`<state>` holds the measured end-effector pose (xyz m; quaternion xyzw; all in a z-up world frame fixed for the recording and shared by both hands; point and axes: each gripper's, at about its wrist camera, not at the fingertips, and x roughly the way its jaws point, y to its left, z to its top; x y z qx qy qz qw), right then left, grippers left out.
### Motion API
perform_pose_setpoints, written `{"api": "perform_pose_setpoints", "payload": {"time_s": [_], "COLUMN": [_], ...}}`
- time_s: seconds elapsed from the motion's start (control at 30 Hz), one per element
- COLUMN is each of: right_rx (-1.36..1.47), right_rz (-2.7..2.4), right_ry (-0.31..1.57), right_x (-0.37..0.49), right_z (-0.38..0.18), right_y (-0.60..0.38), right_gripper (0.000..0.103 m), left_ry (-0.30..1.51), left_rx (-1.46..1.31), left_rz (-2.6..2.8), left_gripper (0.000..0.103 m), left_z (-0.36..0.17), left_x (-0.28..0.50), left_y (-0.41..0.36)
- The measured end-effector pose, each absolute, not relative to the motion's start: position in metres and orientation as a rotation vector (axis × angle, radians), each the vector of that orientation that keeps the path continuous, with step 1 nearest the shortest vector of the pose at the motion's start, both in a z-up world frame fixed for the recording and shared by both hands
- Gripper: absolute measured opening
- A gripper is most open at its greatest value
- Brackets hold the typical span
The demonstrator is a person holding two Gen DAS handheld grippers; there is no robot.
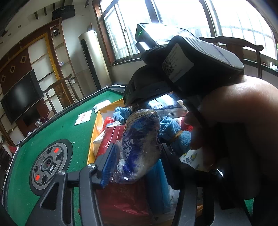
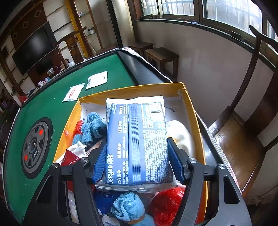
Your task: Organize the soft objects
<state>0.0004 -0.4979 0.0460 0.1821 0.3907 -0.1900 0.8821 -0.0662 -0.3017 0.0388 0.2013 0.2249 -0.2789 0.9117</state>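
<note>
The right tool gripped a blue Deeyeo wipes pack at centre frame, above the yellow-rimmed box on the green worktop. The left tool, jaws parted, loosely bracketed a wrapped tissue pack; it might slip sideways.

Black grippers, ribbed blue fingers

Bright barred windows, dark wooden chairs, a wall-mounted television — green-felt table.
</note>
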Motion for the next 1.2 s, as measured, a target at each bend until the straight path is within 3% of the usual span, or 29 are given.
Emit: {"api": "perform_pose_setpoints", "payload": {"time_s": [0.03,0.4,0.63,0.73,1.2], "right_rx": [0.378,0.395,0.429,0.393,0.317], "right_rz": [-0.397,-0.402,-0.397,-0.402,-0.409], "right_ry": [0.813,0.712,0.562,0.51,0.242], "right_x": [0.001,-0.013,-0.036,-0.043,-0.165], "right_z": [0.047,0.068,0.089,0.095,0.107], "right_y": [-0.496,-0.497,-0.5,-0.49,-0.426], "right_gripper": [0.072,0.072,0.073,0.08,0.08], "left_ry": [0.466,0.43,0.383,0.384,0.458], "left_rx": [0.413,0.399,0.361,0.336,0.21], "left_rz": [-0.575,-0.573,-0.559,-0.559,-0.491], "left_gripper": [0.054,0.064,0.079,0.08,0.081], "left_z": [0.039,0.044,0.054,0.059,0.067], "left_x": [-0.066,-0.07,-0.077,-0.079,-0.049], "left_y": [-0.302,-0.298,-0.28,-0.264,-0.209]}}
